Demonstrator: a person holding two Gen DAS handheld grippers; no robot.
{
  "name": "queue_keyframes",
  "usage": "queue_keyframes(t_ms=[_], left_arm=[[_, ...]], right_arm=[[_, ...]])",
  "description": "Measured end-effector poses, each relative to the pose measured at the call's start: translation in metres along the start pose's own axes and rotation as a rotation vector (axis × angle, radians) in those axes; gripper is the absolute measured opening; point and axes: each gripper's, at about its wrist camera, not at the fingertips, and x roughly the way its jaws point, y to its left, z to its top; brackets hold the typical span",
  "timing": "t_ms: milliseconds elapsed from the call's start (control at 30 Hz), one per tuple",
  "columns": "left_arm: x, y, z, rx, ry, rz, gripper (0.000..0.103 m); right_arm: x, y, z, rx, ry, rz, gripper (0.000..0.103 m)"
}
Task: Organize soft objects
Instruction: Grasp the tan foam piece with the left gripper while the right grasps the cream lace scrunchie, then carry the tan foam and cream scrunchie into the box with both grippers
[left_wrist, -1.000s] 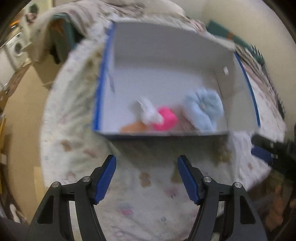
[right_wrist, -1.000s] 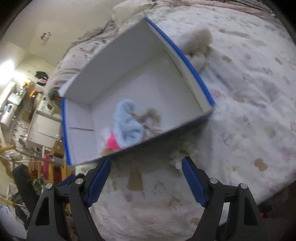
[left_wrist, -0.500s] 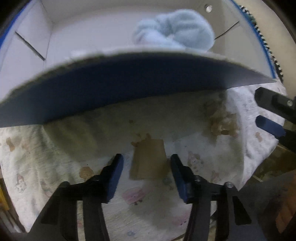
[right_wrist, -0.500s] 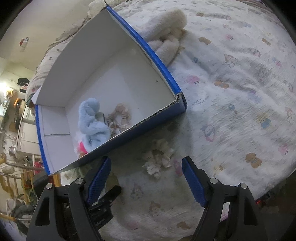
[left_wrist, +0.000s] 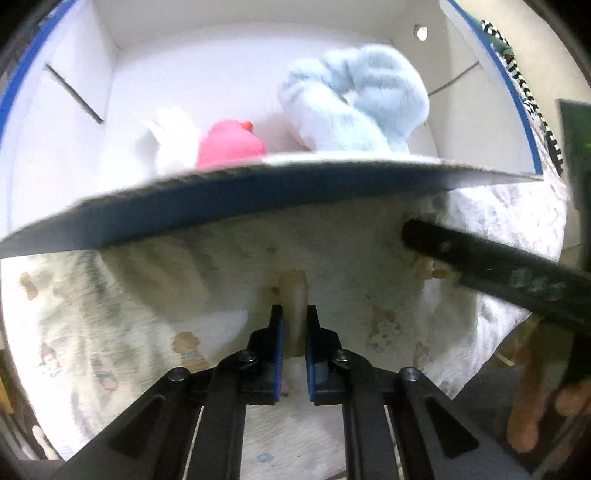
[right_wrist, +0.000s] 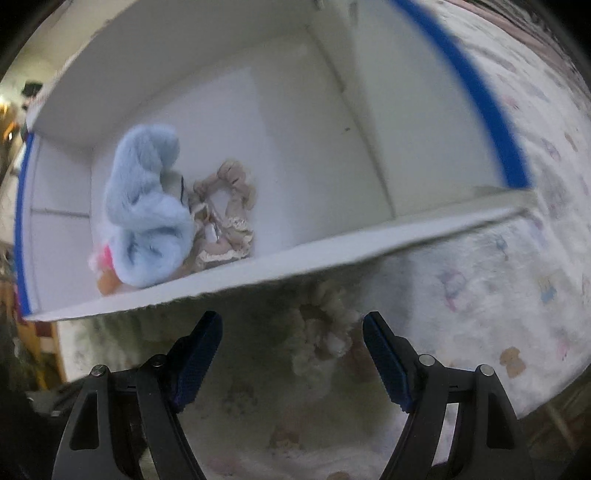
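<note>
A white box with blue outer walls (left_wrist: 221, 192) (right_wrist: 332, 240) sits on the printed bedcover. Inside lie a fluffy light-blue toy (left_wrist: 351, 99) (right_wrist: 147, 214), a pink soft piece (left_wrist: 229, 144), a white soft piece (left_wrist: 170, 136) and a beige frilly scrunchie (right_wrist: 225, 218). My left gripper (left_wrist: 293, 314) is shut on a small tan soft piece (left_wrist: 293, 291) just in front of the box wall. My right gripper (right_wrist: 291, 328) is open, low over a cream frilly scrunchie (right_wrist: 321, 332) lying on the bedcover between its fingers; it also shows in the left wrist view (left_wrist: 428, 240).
The bedcover (right_wrist: 517, 295) spreads to the right of the box. The bed edge drops off at the lower right in the right wrist view. A hand (left_wrist: 535, 406) holds the right gripper.
My left gripper has closed on the tan piece. My right gripper has come down and forward over the cream scrunchie, close to the box's near wall.
</note>
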Motion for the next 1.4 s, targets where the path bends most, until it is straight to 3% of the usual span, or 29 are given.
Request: queue_keyframes(t_ms=[167,300,367,433,533,867,1067,1400], left_arm=[[-0.009,0.022,0.001,-0.031,-0.022,0.027,0.008],[-0.014,0.039,-0.001,-0.065,-0.029,0.045,0.008],[-0.016,0.045,-0.001,-0.078,-0.036,0.055,0.008],[-0.020,0.055,-0.001,-0.088,-0.041,0.059,0.008],[-0.027,0.060,-0.006,-0.092,-0.058,0.073,0.008],[-0.057,0.089,-0.008,-0.124,-0.094,0.096,0.008],[-0.064,0.086,-0.017,-0.138,-0.125,0.100,0.008],[-0.100,0.082,-0.035,-0.125,-0.230,0.128,0.008]], right_arm=[[0.017,0.014,0.002,-0.052,0.026,-0.069,0.083],[0.026,0.014,0.001,-0.058,0.046,-0.060,0.082],[0.025,0.017,0.001,-0.073,0.033,-0.064,0.070],[0.023,0.020,-0.001,-0.078,0.023,-0.060,0.043],[0.021,0.025,-0.002,-0.090,0.025,-0.037,0.029],[-0.008,0.037,-0.015,-0.101,-0.028,0.023,0.026],[-0.029,0.056,-0.036,-0.121,-0.045,0.062,0.025],[-0.071,0.028,-0.045,-0.136,-0.112,0.152,0.026]])
